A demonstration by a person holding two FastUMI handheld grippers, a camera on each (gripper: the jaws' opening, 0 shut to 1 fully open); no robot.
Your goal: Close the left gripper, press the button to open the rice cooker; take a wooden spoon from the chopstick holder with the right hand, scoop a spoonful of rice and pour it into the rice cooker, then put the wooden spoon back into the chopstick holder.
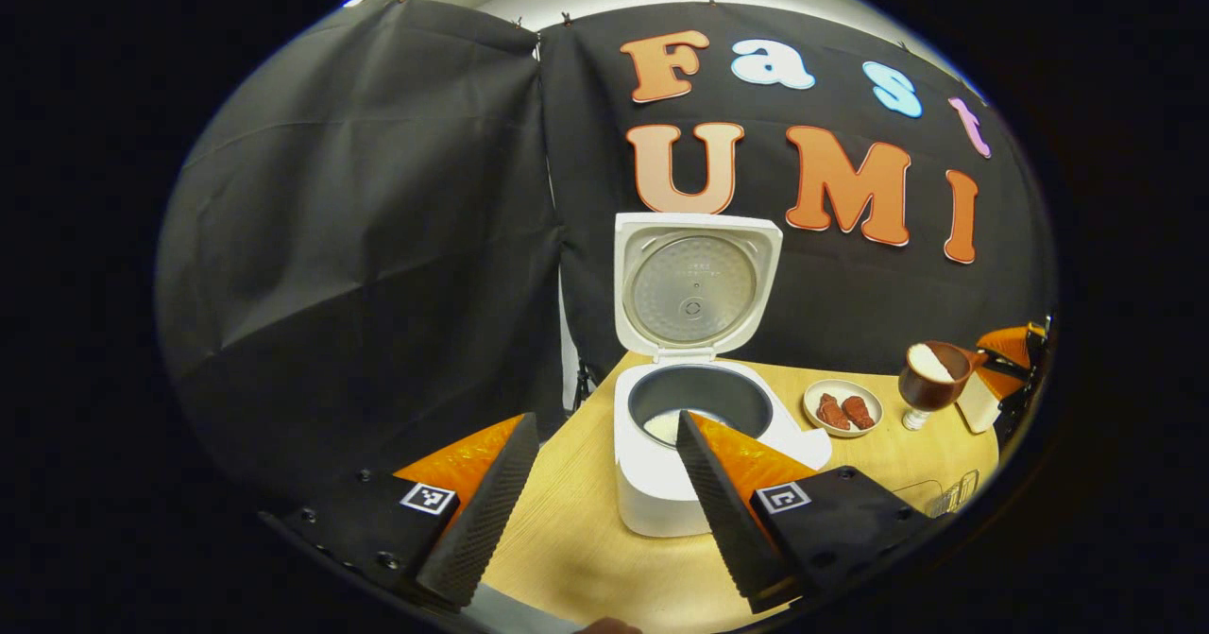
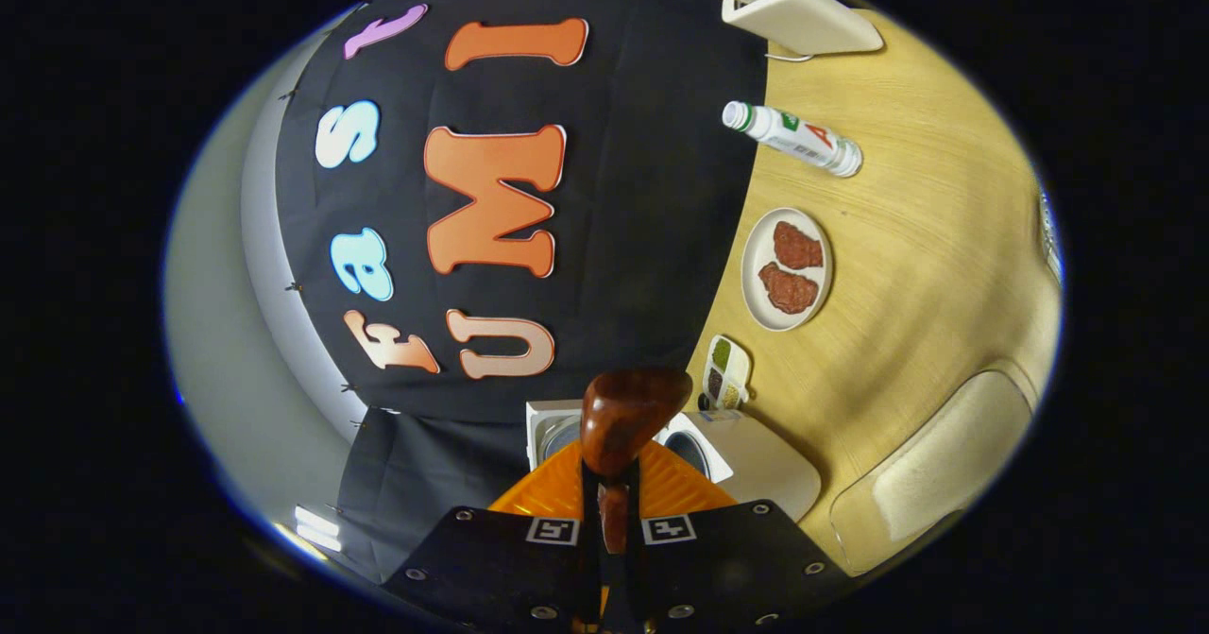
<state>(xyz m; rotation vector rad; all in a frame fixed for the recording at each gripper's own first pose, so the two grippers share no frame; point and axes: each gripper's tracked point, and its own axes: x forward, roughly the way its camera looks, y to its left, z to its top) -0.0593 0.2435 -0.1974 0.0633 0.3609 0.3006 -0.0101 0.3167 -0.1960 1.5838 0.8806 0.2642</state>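
The white rice cooker (image 1: 661, 483) stands on the wooden table with its lid (image 1: 694, 280) raised upright, and some rice lies in the dark pot (image 1: 699, 398). My left gripper (image 1: 606, 423) is open, its two fingers level with the cooker's front and nothing between them. To the right, the wooden spoon (image 1: 933, 374) hangs above the table with white rice in its bowl, held by my right gripper (image 1: 1009, 343). In the right gripper view, the right gripper (image 2: 604, 511) is shut on the wooden spoon (image 2: 628, 417), whose bowl points towards the cooker (image 2: 718, 454).
A plate (image 1: 842, 393) (image 2: 756, 270) holds two red pieces of meat beside the cooker. A bottle (image 2: 793, 138), a toaster (image 2: 803, 20) and a small seasoning dish (image 2: 725, 369) stand along the back. A pale tray (image 2: 935, 469) lies near the front. A wire object (image 1: 949, 492) sits at the table's right edge.
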